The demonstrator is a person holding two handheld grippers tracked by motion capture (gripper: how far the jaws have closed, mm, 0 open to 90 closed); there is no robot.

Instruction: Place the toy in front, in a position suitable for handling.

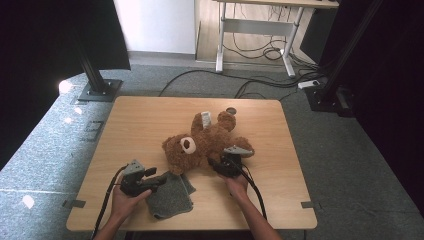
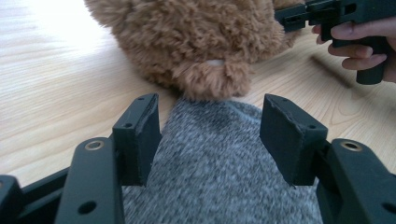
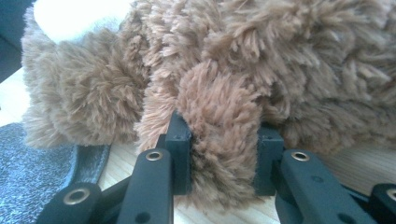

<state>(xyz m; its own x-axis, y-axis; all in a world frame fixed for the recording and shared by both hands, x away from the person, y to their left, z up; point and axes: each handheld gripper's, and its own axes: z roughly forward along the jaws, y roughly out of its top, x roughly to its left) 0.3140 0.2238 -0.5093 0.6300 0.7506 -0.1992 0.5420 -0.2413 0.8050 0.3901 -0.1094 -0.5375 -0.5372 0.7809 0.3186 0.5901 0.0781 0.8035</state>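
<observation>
Setting: light wooden table seen from above, standing on grey carpet, with a person's forearms entering from the bottom edge

Bear: fluffy brown plush teddy bear lying on its back near the middle of the table, head toward the person with a white muzzle facing up, legs pointing to the far right corner, a pale tag near one foot

Cloth: grey knitted square cloth lying flat on the near part of the table, just in front of the bear's head, its far edge touching or tucked under the brown fur

Left gripper: black two-jaw handheld gripper held low at the cloth's left edge, pointing toward the bear's head

Left jaws: spread wide and released, gripping nothing; in the left gripper view the grey cloth lies between and below the two black pads, apart from both, with the bear's head straight ahead

Right gripper: black two-jaw handheld gripper with a grey three-cornered plate on top, held against the bear's side at the right of its body

Right jaws: clenched on a limb of the bear; in the right gripper view the right gripper has a thick lobe of brown fur squeezed between both pads, which press into it from each side

Other hand seen from left gripper view: fingers wrapped round the right gripper's black handle at the upper right, beside the bear

Table surface near the limb: bare wood under the pinched fur, grey cloth at the lower left of the right gripper view
</observation>
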